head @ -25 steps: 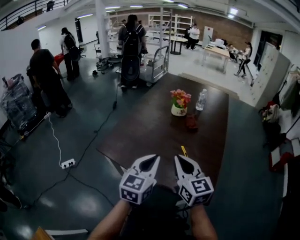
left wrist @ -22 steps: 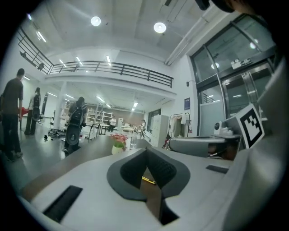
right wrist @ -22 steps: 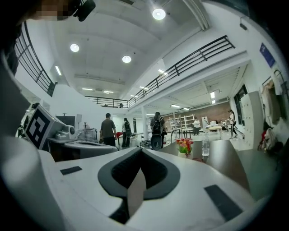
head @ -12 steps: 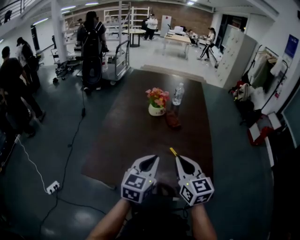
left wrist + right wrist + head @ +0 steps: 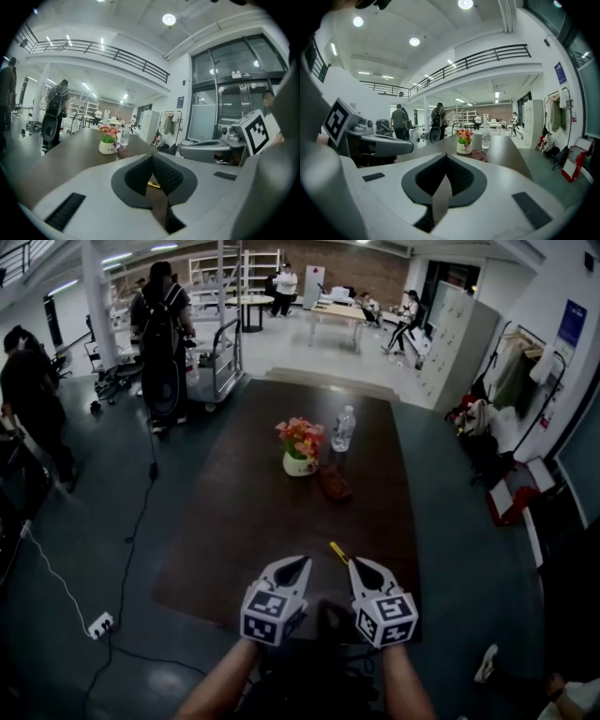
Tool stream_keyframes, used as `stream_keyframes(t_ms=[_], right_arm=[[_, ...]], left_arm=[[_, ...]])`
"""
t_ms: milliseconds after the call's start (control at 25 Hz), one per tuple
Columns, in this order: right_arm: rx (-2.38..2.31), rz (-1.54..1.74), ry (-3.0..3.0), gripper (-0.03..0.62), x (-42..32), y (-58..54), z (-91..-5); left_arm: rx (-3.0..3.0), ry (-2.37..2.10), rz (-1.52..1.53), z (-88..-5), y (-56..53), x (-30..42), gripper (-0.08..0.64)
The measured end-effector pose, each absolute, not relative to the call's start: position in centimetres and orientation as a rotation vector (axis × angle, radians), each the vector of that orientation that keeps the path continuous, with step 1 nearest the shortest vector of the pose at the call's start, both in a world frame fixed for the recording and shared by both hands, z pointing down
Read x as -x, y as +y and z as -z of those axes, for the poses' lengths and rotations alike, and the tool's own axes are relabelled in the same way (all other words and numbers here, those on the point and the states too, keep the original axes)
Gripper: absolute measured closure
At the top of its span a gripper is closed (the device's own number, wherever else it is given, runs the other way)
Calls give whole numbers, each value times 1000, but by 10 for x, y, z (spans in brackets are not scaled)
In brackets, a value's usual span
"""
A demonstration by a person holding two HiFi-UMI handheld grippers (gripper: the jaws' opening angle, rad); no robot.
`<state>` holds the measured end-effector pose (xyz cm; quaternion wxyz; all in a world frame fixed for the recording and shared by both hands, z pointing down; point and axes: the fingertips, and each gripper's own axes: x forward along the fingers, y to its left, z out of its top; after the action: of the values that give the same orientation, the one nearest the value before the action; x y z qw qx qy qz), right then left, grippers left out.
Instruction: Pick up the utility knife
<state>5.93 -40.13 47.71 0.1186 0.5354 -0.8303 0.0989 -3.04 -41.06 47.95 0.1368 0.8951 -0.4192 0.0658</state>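
Note:
The utility knife (image 5: 338,552), slim and yellow, lies on the dark brown table (image 5: 253,512) near its front edge. Through the left gripper view it shows as a yellow strip (image 5: 154,184) behind the jaws. My left gripper (image 5: 298,564) (image 5: 152,157) hangs just left of the knife and short of it, shut on nothing. My right gripper (image 5: 360,565) (image 5: 446,156) hovers just right of the knife, also shut and empty. Both point forward and slightly down over the table's front edge.
Farther along the table stand a white pot of flowers (image 5: 299,446) and a water bottle (image 5: 343,428), with a brown object (image 5: 333,484) lying by them. People (image 5: 161,334) and a cart stand to the left. A cable and power strip (image 5: 99,623) lie on the floor.
Both grippers have come forward and lower toward the table's front edge. The knife, earlier above the right gripper's tip, now lies between the two tips. Both jaws stayed shut.

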Motion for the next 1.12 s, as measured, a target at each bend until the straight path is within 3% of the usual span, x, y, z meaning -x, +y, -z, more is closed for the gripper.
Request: stream_keyframes(t_ms=[520, 880, 1120], right_arm=[[-1348, -384, -2438, 580, -88, -439, -533], [-1283, -432, -2290, 418, -96, -471, -609], [-1222, -461, -2180, 403, -103, -493, -663]], left_arm=[[-2521, -1338, -255, -501, -428, 0, 554], [-2479, -1368, -302, -511, -424, -3, 554], [-2452, -1390, -333, -518, -426, 3, 554]])
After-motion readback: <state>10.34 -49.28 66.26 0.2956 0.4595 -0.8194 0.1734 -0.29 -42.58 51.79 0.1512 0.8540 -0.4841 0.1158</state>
